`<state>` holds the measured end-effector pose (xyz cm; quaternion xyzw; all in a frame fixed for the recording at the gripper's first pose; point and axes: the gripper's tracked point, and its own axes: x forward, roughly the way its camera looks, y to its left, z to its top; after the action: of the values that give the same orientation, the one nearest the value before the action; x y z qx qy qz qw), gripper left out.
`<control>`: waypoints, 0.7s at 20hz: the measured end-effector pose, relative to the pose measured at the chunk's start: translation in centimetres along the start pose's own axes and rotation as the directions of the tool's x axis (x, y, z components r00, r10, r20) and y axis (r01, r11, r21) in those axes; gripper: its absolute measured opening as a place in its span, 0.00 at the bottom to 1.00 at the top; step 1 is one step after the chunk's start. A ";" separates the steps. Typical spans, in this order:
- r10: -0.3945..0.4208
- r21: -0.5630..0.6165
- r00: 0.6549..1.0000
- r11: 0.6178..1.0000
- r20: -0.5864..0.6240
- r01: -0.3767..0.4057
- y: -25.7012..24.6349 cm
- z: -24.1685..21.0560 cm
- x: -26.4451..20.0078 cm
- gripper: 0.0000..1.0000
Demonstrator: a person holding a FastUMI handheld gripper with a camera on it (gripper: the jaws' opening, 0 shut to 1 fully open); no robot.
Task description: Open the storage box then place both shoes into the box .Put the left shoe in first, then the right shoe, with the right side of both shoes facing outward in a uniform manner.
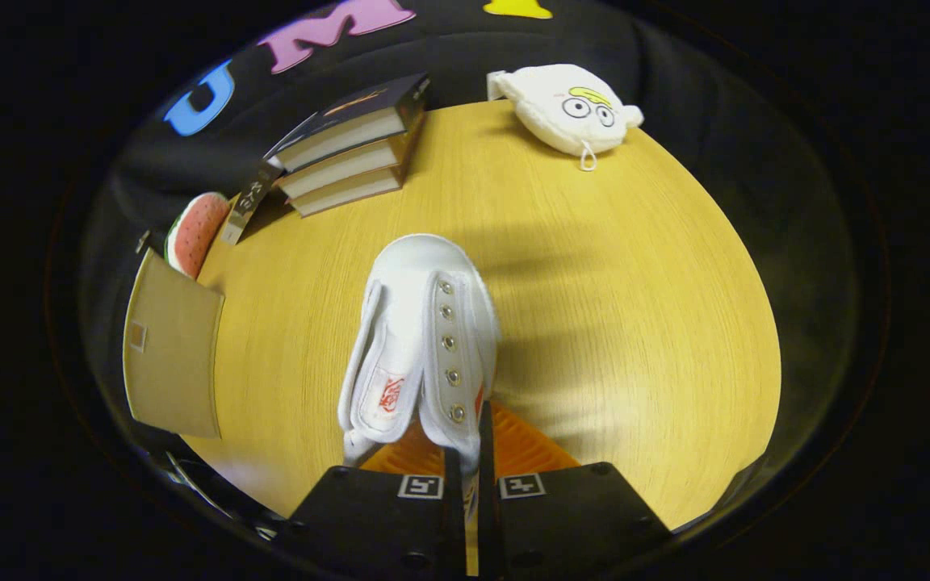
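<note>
The hand-held gripper (471, 452) has its fingers drawn in narrow, and both press on a thin fold of the white shoe (421, 339), right at the eyelet side near the collar. That grip looks chosen on purpose: the canvas edge is the one part slim enough to pinch, and the shoe hangs from it with its toe pointing away, straight ahead of the fingers, above the wooden surface (634, 323). Whether the sole touches the surface I cannot tell.

One shoe, five metal eyelets in a row along the flap, a red mark on the tongue. Which foot it belongs to is hard to judge from here.

Well off to the left of the fingers, a tan flat panel (173, 355) stands at the surface's edge; it may be part of the storage box, but I cannot confirm it.

Beyond the shoe and to the left, a stack of books (348, 145), three high, stays well apart. Left of that stack sits one watermelon-slice toy (194, 234). Far ahead and to the right lies one white plush pouch (570, 109) with cartoon eyes.

My read: the shoe is mid-carry, not yet in any box.
</note>
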<state>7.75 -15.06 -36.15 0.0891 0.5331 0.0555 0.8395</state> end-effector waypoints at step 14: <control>-0.220 -0.011 0.969 0.975 0.110 0.223 0.1 -1.2 -3.8 0.05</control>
<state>5.04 -15.58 -33.23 0.0222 0.4928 -0.0372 0.8691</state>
